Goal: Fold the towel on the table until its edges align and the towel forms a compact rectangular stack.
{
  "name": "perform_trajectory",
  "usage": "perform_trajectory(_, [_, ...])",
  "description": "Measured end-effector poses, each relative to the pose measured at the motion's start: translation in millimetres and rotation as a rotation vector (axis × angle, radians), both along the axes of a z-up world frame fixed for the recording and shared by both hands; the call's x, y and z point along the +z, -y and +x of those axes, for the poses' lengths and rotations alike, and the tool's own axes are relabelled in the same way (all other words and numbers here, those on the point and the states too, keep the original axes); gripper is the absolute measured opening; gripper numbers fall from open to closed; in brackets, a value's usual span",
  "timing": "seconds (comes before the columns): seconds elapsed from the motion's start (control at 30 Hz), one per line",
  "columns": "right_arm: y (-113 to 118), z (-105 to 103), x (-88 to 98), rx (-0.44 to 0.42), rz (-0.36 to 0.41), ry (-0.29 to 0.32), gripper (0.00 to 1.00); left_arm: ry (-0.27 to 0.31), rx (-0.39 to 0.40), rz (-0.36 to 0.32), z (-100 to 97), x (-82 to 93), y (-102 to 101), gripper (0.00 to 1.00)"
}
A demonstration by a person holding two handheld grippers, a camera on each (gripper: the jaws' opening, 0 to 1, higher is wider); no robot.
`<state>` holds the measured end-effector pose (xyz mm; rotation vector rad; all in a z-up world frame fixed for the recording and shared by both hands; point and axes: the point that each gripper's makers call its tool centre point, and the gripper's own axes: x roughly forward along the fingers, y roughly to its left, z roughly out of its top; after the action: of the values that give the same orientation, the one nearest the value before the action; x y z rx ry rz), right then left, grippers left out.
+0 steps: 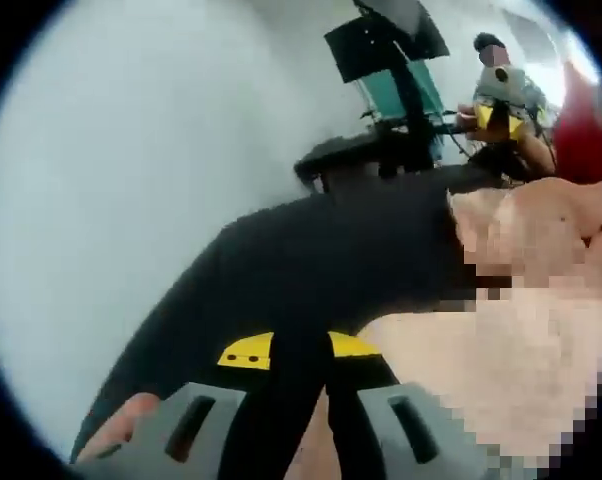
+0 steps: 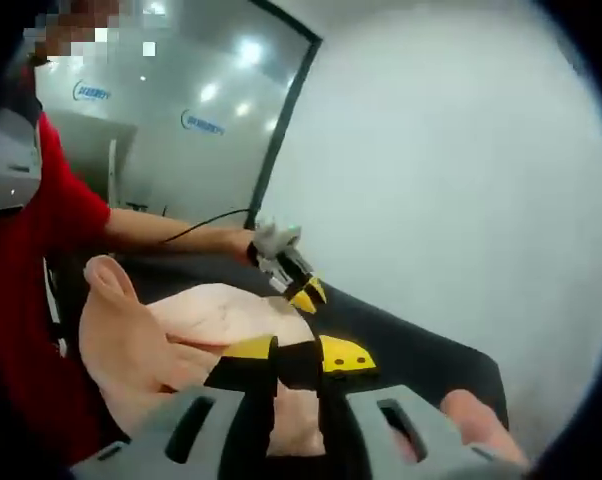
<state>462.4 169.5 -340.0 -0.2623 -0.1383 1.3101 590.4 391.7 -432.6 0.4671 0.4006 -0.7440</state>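
The towel [image 2: 196, 335] is pale pink and lies on the black table [image 2: 421, 350], bunched and rumpled rather than flat. In the right gripper view one corner stands up in a rounded flap at the left, with soft folds running across the middle. Its edges are not aligned and no rectangular stack is formed. In the left gripper view the towel [image 1: 451, 370] lies at the right of the table [image 1: 311, 270], partly hidden by mosaic.

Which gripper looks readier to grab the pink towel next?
Probably the right gripper: its jaws sit over the towel. The left gripper points mostly at dark table.
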Motion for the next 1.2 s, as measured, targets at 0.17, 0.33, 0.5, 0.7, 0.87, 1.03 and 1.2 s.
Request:
perform_trajectory(0.17, [-0.2,6.6,-5.0,0.001,0.029,-0.029,0.12,-0.081,-0.109,-0.001,-9.7,-21.6,21.2,0.21])
perform_trajectory(0.33, [-4.2,17.6,-15.6,-0.003,0.024,-0.052,0.12,-0.125,-0.153,-0.019,-25.7,-32.6,34.1,0.19])
perform_trajectory(0.5, [-16.9,18.1,-28.9,0.052,-0.027,-0.069,0.12,-0.133,-0.111,-0.016,-29.5,-36.5,32.9,0.05])
perform_trajectory(0.7, [-41.3,1.3,-22.8,0.238,-0.173,0.178,0.1,0.011,-0.096,0.023,-33.4,-3.2,33.7,0.0])
perform_trajectory(0.87, [-58.5,8.6,-4.1,0.198,-0.236,0.265,0.09,0.179,-0.037,-0.124,-48.1,59.0,18.4,0.0])
perform_trajectory(1.03, [-58.3,8.4,-3.3,0.274,-0.292,0.45,0.09,0.39,-0.011,-0.253,-85.4,131.8,-8.2,0.0])
perform_trajectory(1.2, [-64.1,-1.8,-33.3,0.34,-0.439,0.486,0.02,0.607,0.046,-0.341,-157.3,200.8,-52.3,0.0])
